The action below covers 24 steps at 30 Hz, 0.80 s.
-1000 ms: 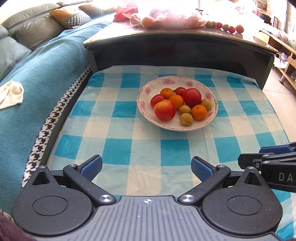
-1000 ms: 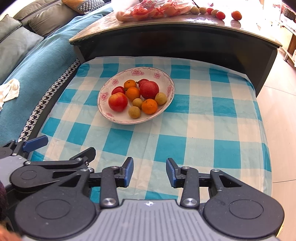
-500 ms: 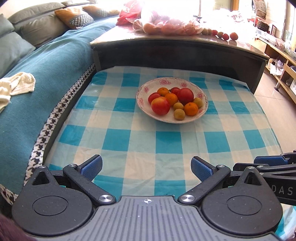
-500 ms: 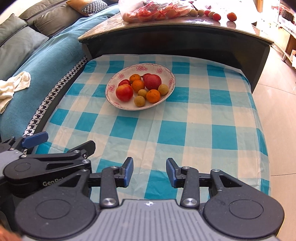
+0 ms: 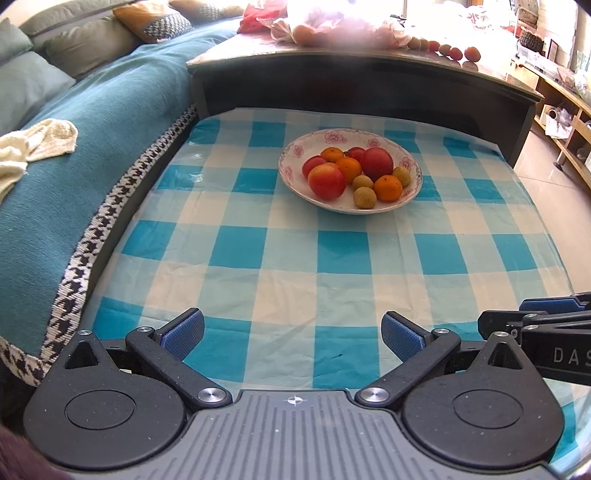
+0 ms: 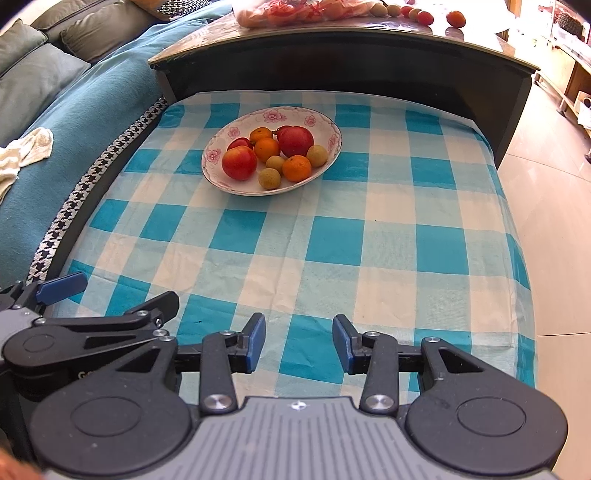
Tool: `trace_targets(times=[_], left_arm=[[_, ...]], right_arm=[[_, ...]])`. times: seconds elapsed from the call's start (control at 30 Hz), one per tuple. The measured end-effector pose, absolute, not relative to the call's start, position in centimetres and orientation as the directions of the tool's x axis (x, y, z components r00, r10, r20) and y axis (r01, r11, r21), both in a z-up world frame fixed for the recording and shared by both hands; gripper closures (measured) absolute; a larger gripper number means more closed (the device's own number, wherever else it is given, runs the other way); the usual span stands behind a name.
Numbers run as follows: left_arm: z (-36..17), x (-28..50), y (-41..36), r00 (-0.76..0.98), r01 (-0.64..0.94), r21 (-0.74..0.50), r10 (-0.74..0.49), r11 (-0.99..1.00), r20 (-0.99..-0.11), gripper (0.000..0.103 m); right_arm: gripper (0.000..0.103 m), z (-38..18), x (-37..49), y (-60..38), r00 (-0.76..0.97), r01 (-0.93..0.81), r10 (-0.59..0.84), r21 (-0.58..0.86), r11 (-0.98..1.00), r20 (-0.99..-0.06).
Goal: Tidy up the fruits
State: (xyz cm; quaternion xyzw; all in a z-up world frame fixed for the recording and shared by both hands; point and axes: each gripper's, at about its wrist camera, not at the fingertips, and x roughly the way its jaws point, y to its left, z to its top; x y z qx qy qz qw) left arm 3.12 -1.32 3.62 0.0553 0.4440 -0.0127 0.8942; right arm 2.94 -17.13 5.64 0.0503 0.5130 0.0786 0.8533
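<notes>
A white flowered bowl [image 5: 410, 192] stands on the blue checked cloth [image 5: 288, 258]. It holds red apples [image 5: 327, 181], oranges [image 5: 388, 188] and small yellow-green fruits [image 5: 364, 197]. The bowl also shows in the right wrist view [image 6: 221, 184]. My left gripper [image 5: 291, 332] is open and empty, well short of the bowl, near the cloth's front edge. My right gripper [image 6: 299, 343] is open and empty, beside the left one, which shows at the left of its view [image 6: 110, 317].
A dark raised table [image 5: 369, 66] behind the cloth carries bags of fruit [image 6: 303, 11] and a row of small loose fruits [image 5: 454, 51]. A teal sofa cover [image 5: 74, 147] with a white rag [image 5: 33, 140] lies left. Tiled floor [image 6: 554, 221] lies right.
Both grippers have drawn back from the bowl, which now looks smaller and farther. Both stay open and empty.
</notes>
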Motion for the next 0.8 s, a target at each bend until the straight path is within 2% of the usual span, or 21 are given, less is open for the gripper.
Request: trace_targets(times=[0.8], left_arm=[[3.60,2.39,-1.24,0.592,0.067,0.073,0.019,0.995,-0.806,0.001]], right_arm=[[0.061,5.33,2.05,-17.01,0.453,-0.080,0.198,0.181,0.980,-0.870]])
